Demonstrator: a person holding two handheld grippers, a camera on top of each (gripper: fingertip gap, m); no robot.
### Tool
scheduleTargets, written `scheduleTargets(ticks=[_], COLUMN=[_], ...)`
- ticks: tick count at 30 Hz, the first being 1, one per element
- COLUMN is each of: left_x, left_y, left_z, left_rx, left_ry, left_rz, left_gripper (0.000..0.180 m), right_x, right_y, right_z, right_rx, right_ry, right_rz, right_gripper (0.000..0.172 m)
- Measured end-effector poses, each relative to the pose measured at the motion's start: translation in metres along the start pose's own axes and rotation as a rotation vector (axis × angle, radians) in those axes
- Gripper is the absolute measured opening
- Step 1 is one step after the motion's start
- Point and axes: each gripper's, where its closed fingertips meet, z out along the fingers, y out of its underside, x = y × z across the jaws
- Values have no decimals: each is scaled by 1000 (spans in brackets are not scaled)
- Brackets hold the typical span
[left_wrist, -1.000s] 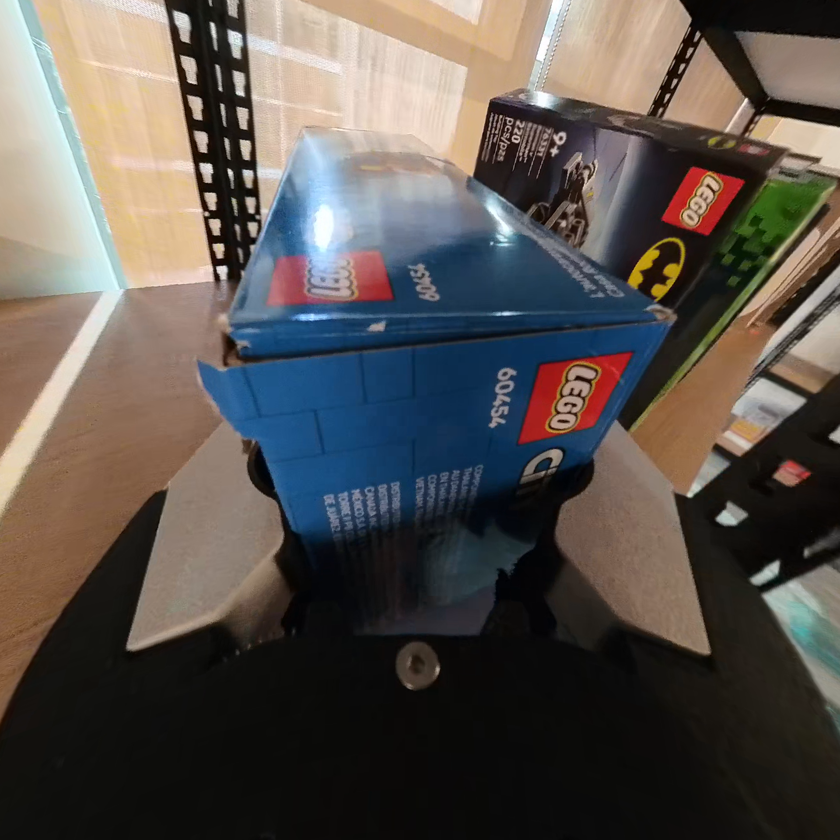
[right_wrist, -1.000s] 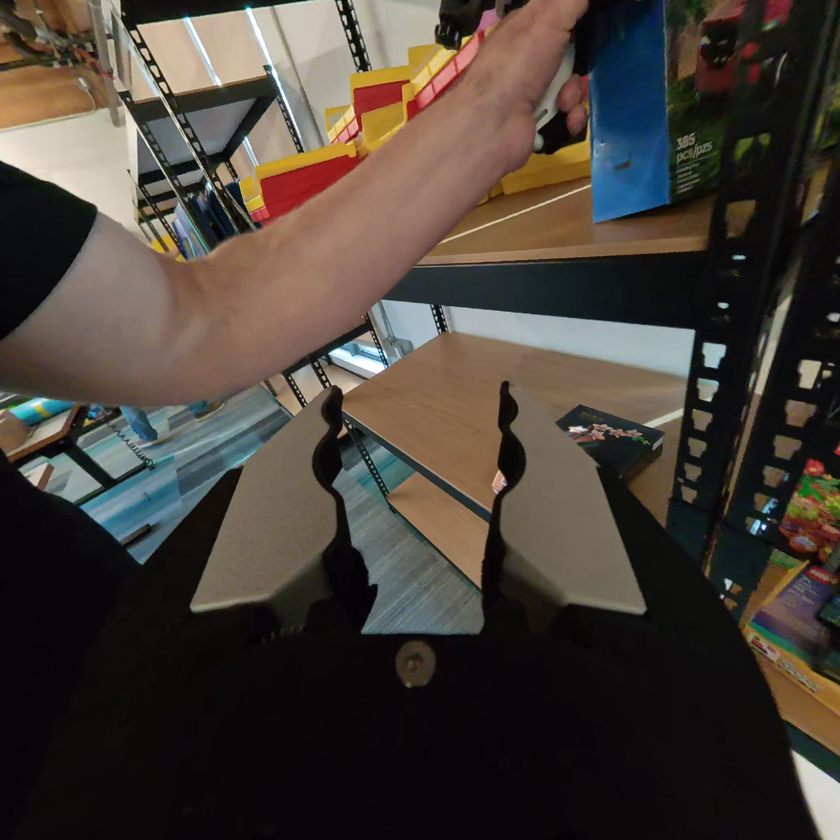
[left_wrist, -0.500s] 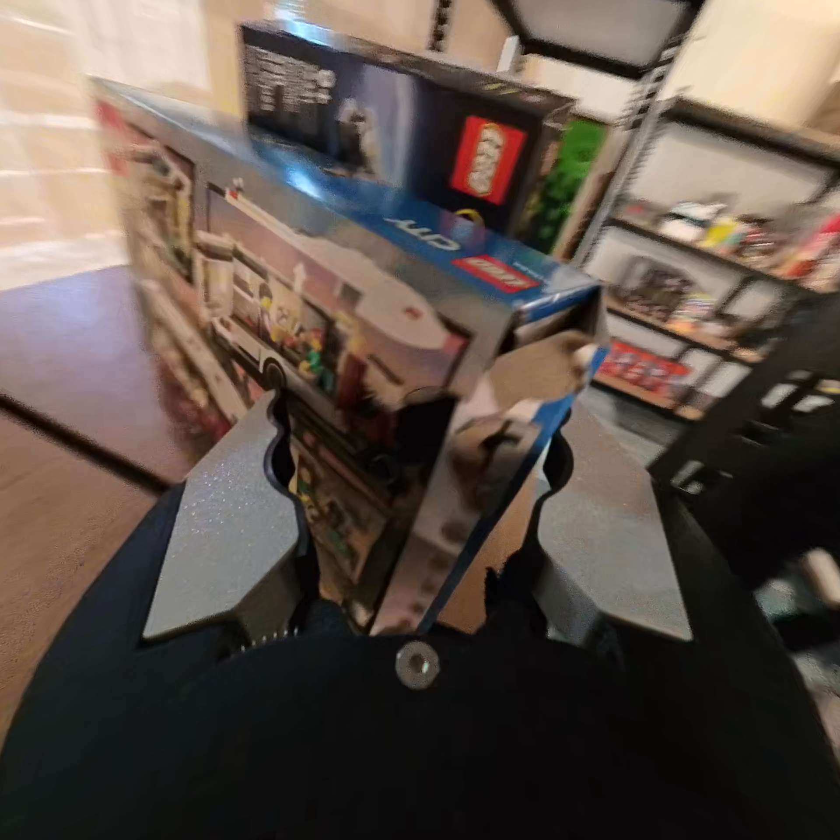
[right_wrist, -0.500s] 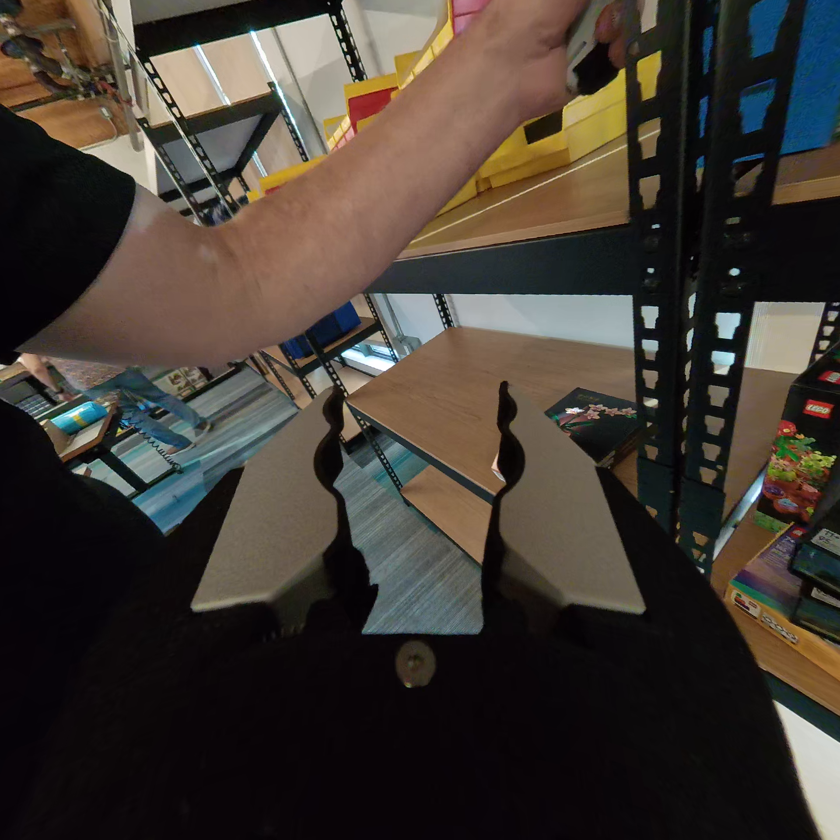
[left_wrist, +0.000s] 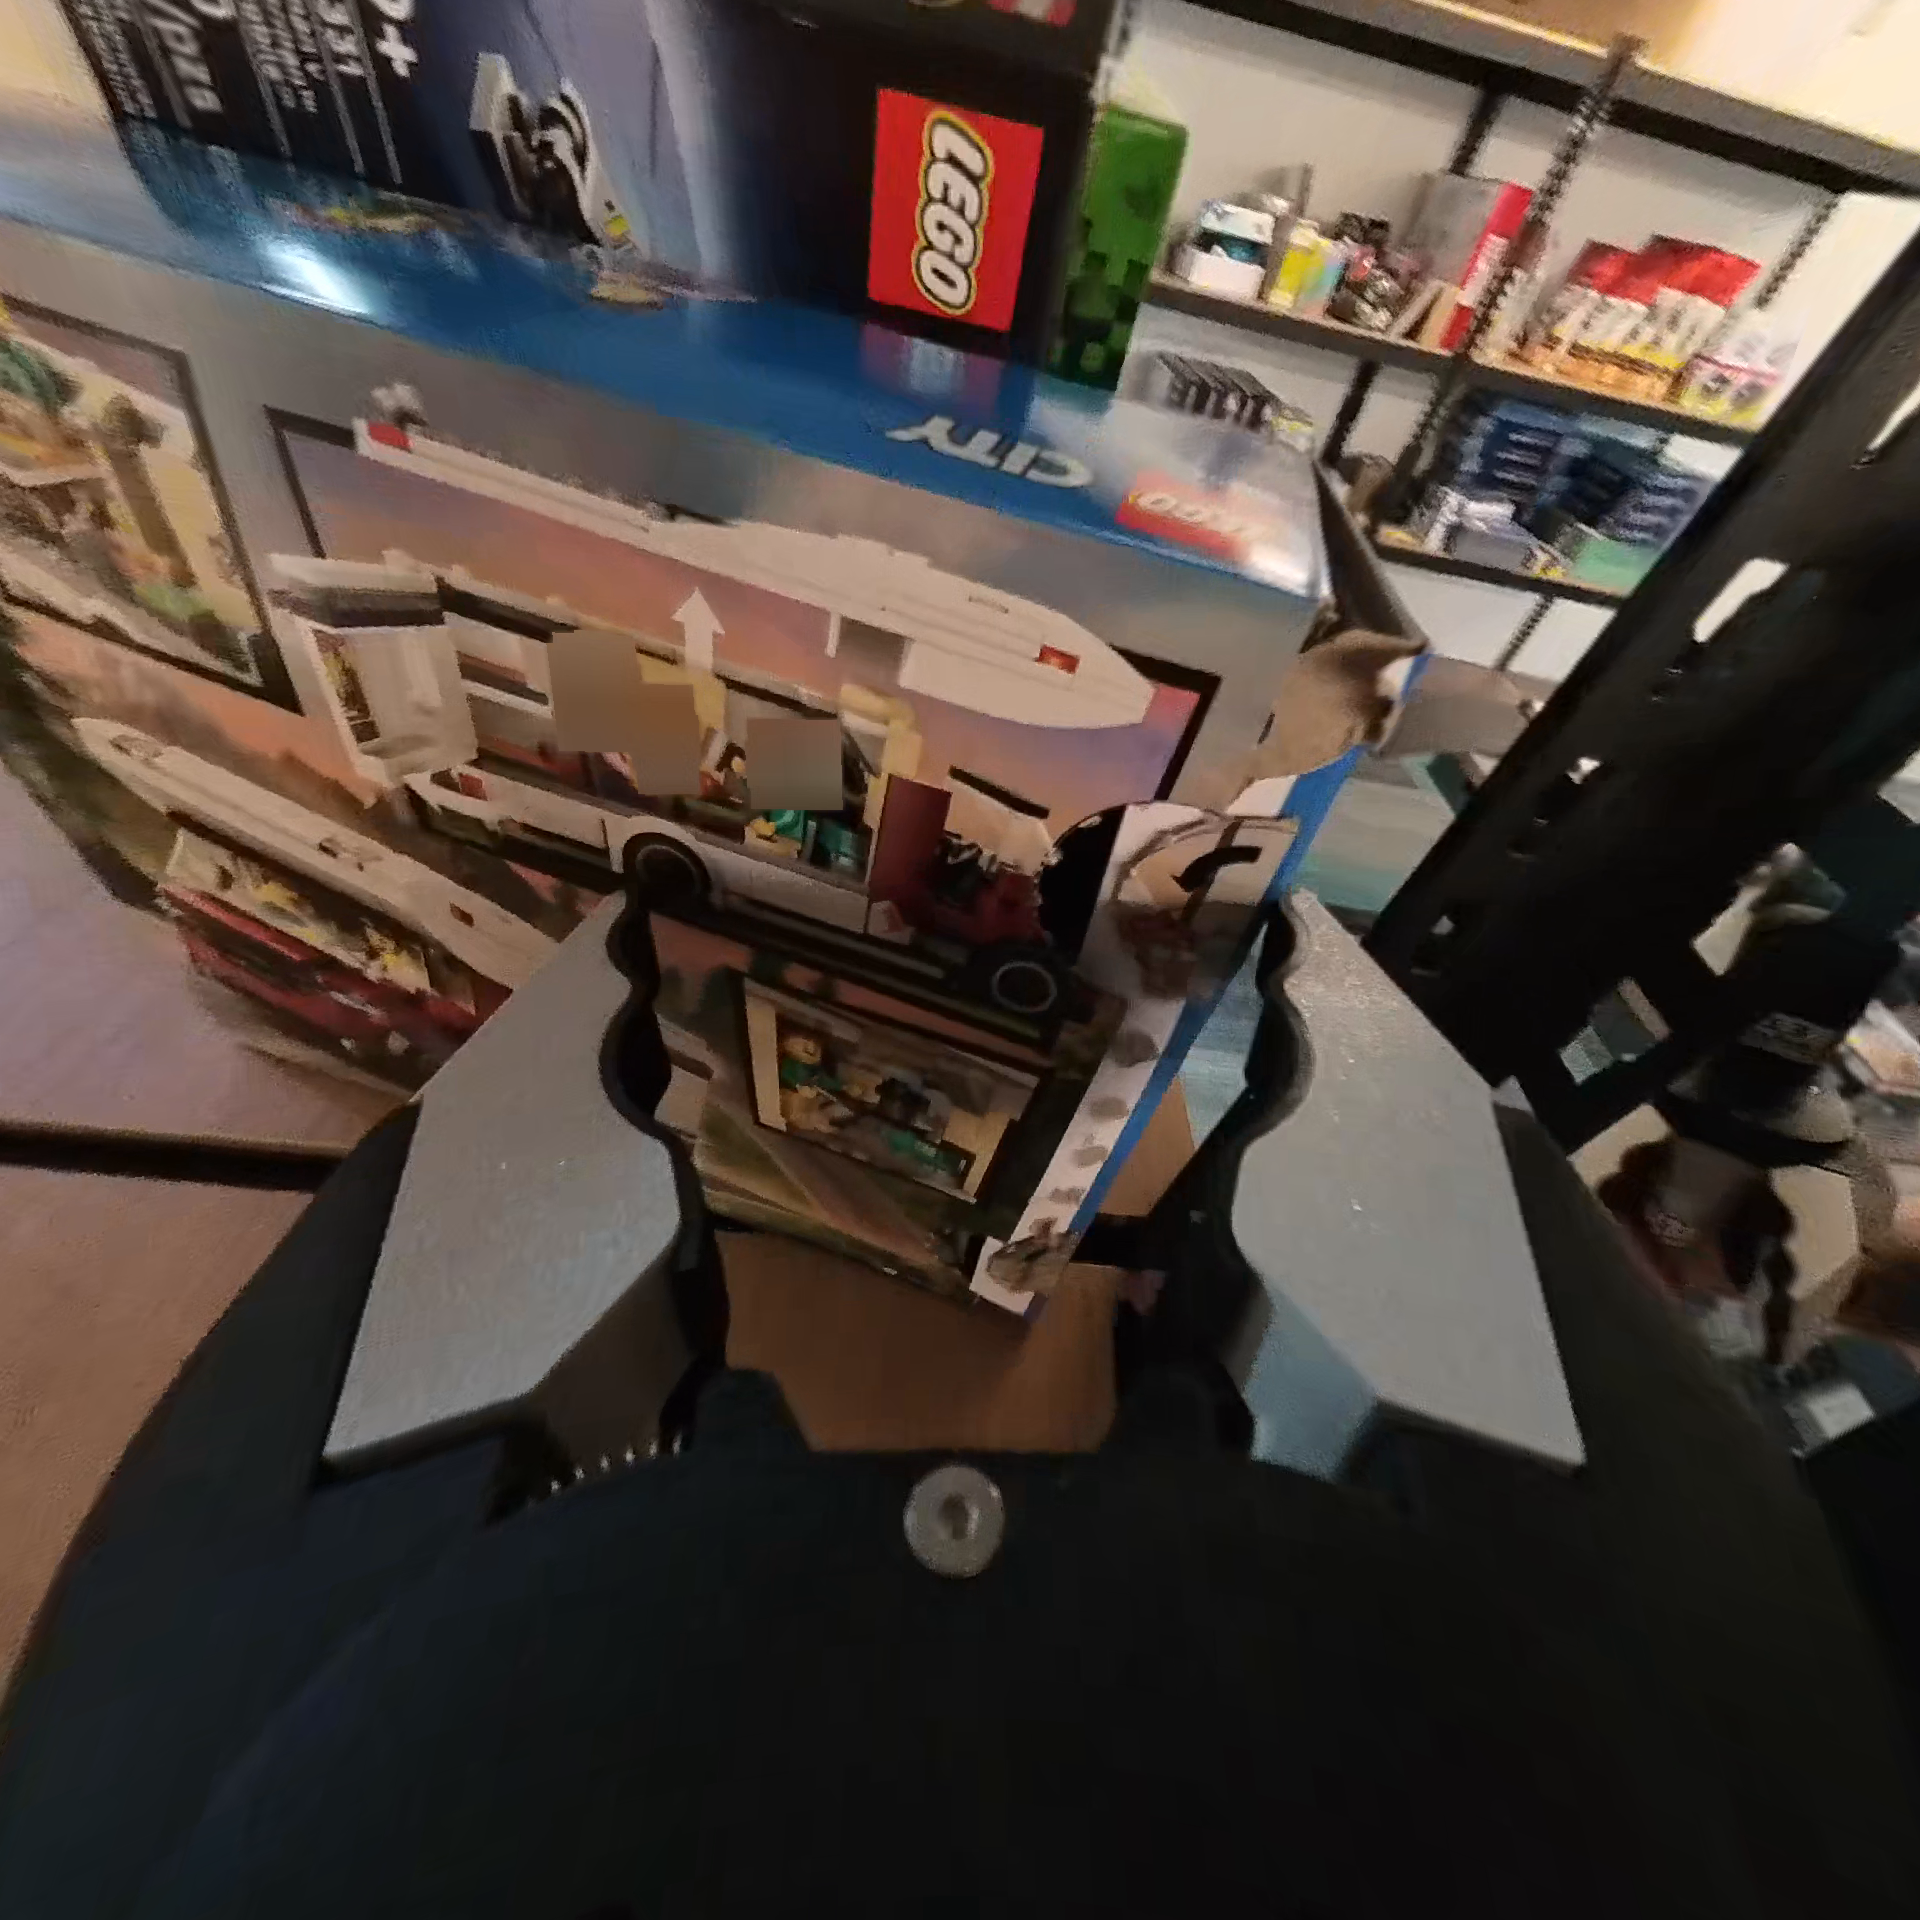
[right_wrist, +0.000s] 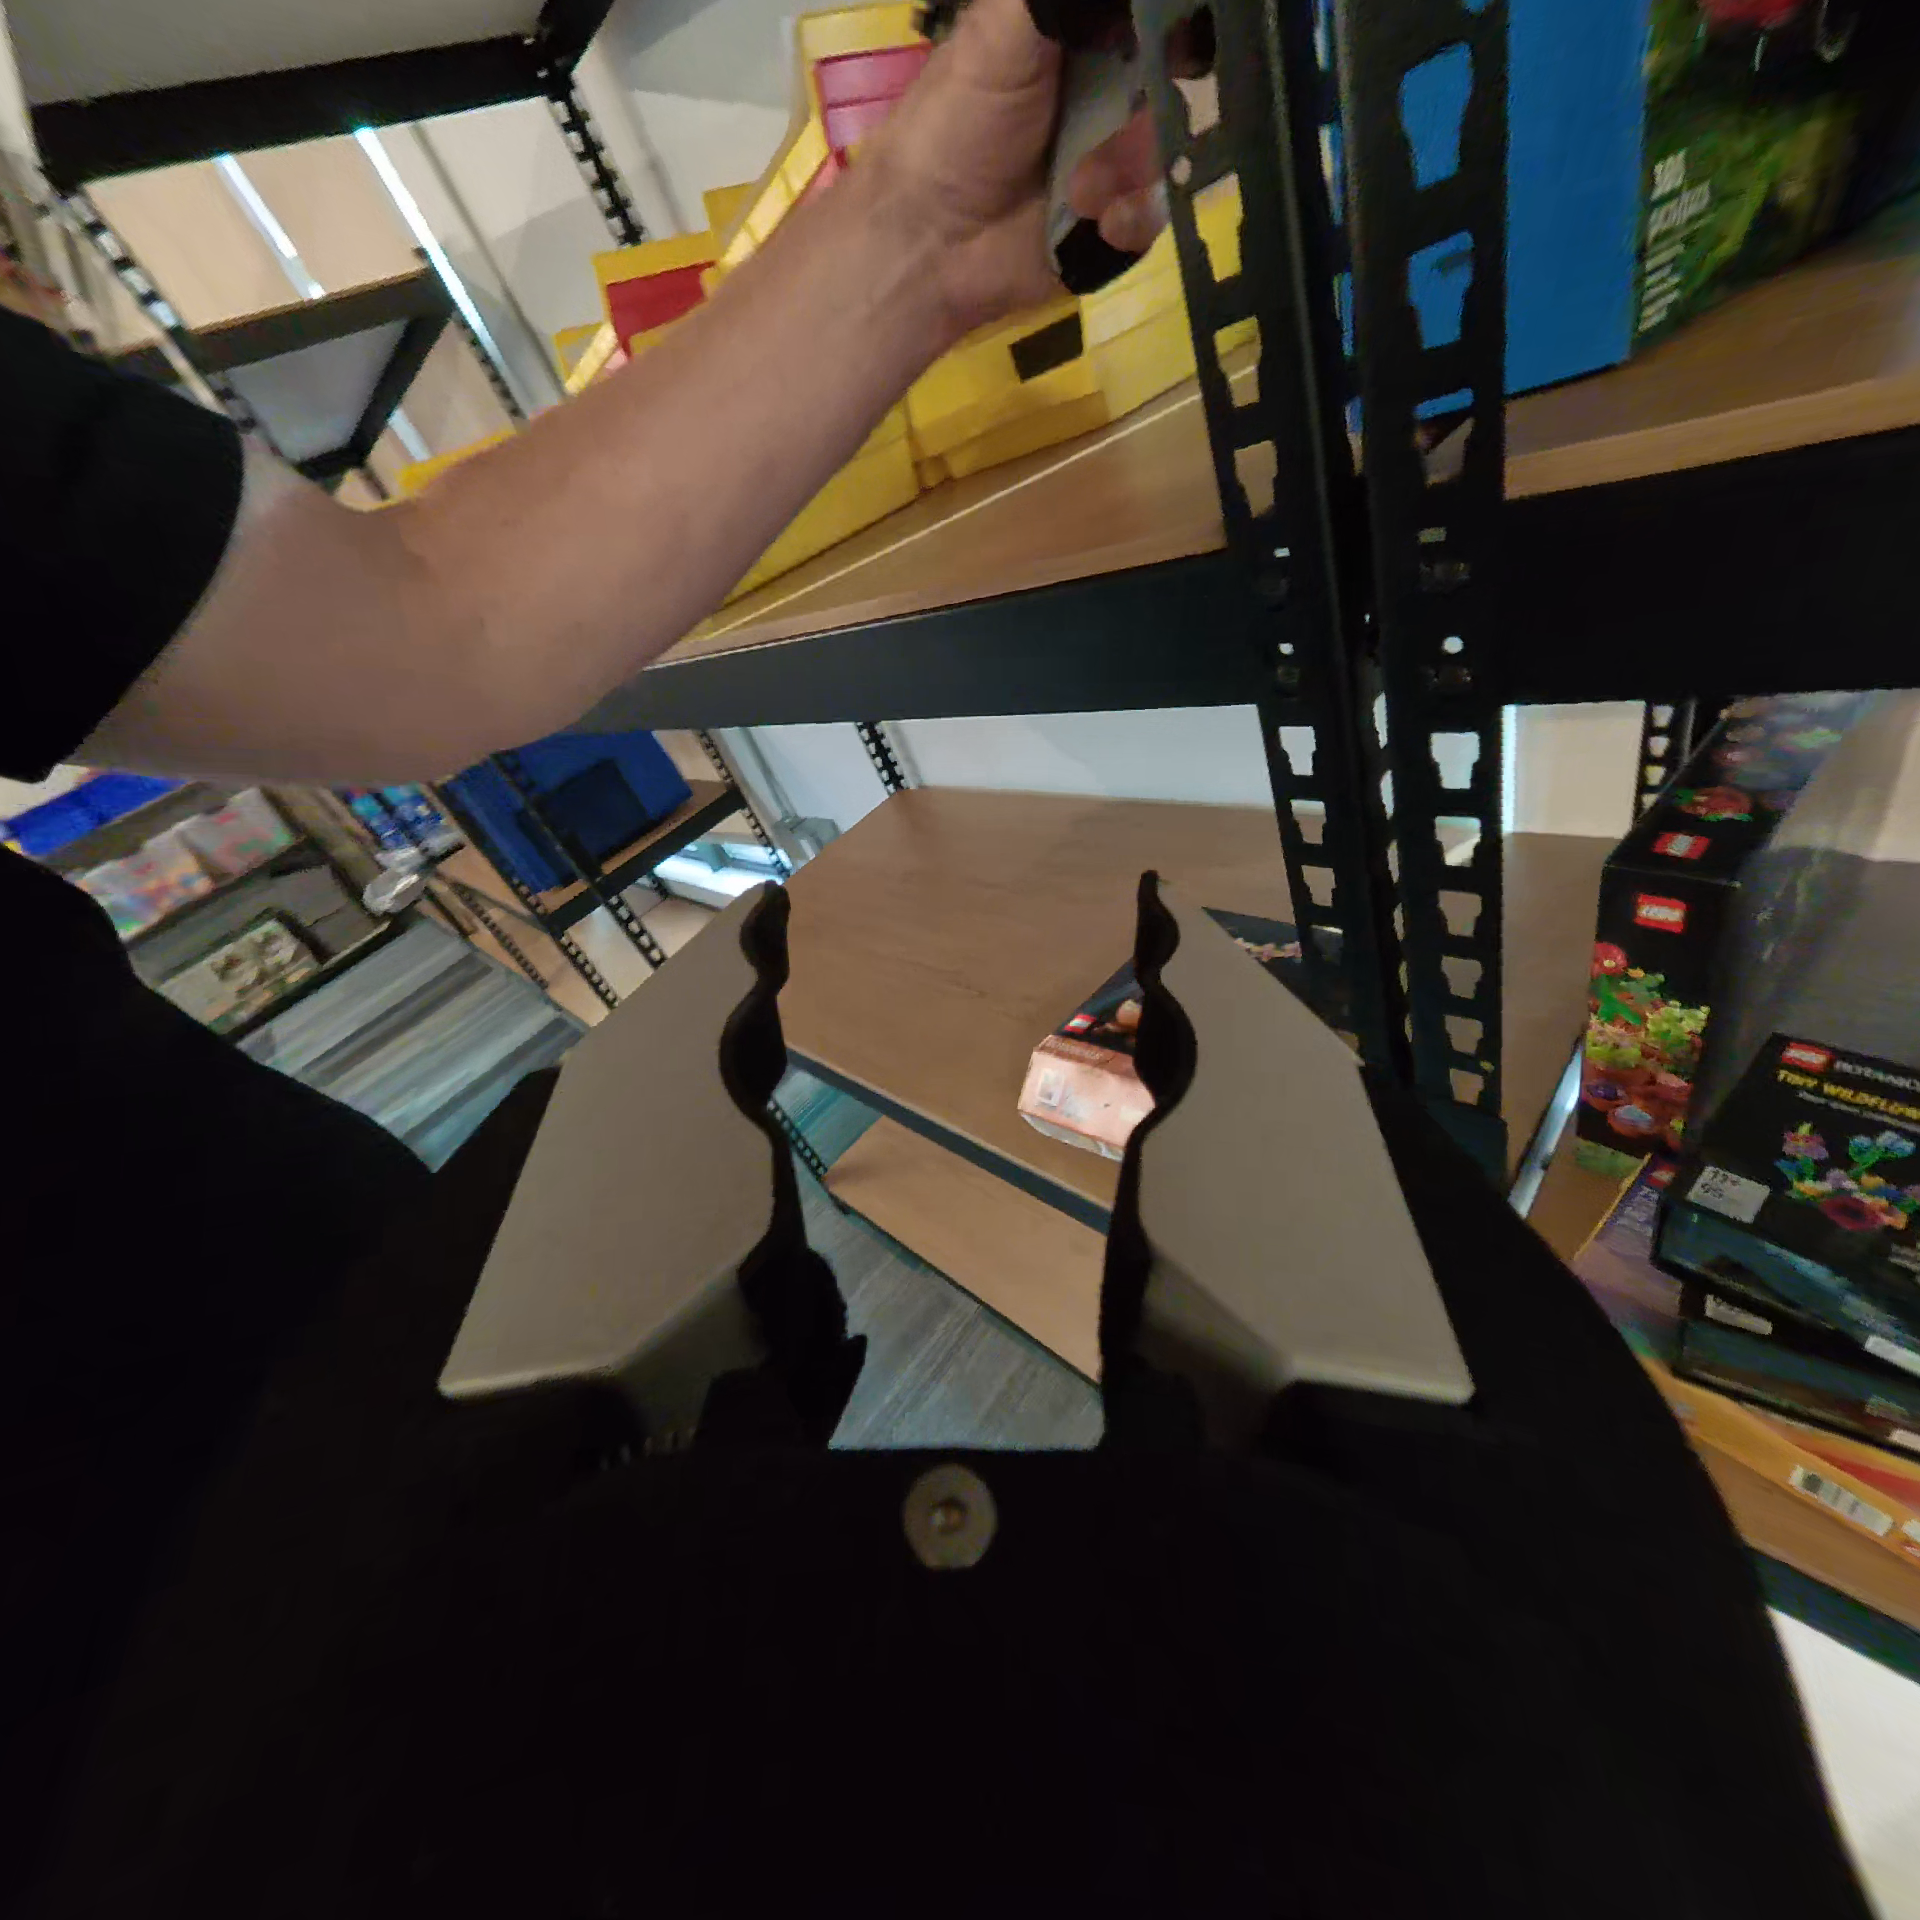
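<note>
Blue-topped box, black box, yellow bins.

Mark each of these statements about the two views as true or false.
1. The right tool holds the small pink box. False: its fingers stand apart with nothing between them; the box lies on the lower shelf beyond.
2. A black building-set box stands behind the blue building-set box. True.
3. The yellow bins sit on the lower shelf. False: they sit on the upper shelf.
4. The person's hand is up at the upper shelf. True.
5. The left tool is shut. False: its fingers are wide apart, with a corner of the blue box between them.
</note>
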Motion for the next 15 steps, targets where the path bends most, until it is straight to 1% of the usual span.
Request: scheduleTargets(ticks=[2,4,6,8,10,12,13,15], left_x=[1,6,6,12,12,13,10,2], left_y=[2,-2,-3,-5,-2,-3,-2,-4], left_z=[7,16,25,30,32,32,29,21], left_rx=[-20,-21,-13,3,-20,-8,-14,1], left_ry=[28,69,80,160,198,249,252,270], left_rz=[6,1,2,-36,-42,-68,-67,-76], left_gripper=[109,99,85,87,79,80,76,75], right_x=[-1,-6,-10,-15,-22,-27,-28,-28], right_y=[0,-3,-3,-6,-11,-12,-12,-14], right_z=[17,35,55,74,86,93,94,94], right_rx=[39,94,123,145,156,145,140,143], right_ry=[34,61,88,98,110,133,146,178], right_rz=[42,65,74,86,71,41,31,16], right_gripper=[66,65,65,65,64,64,64,64])
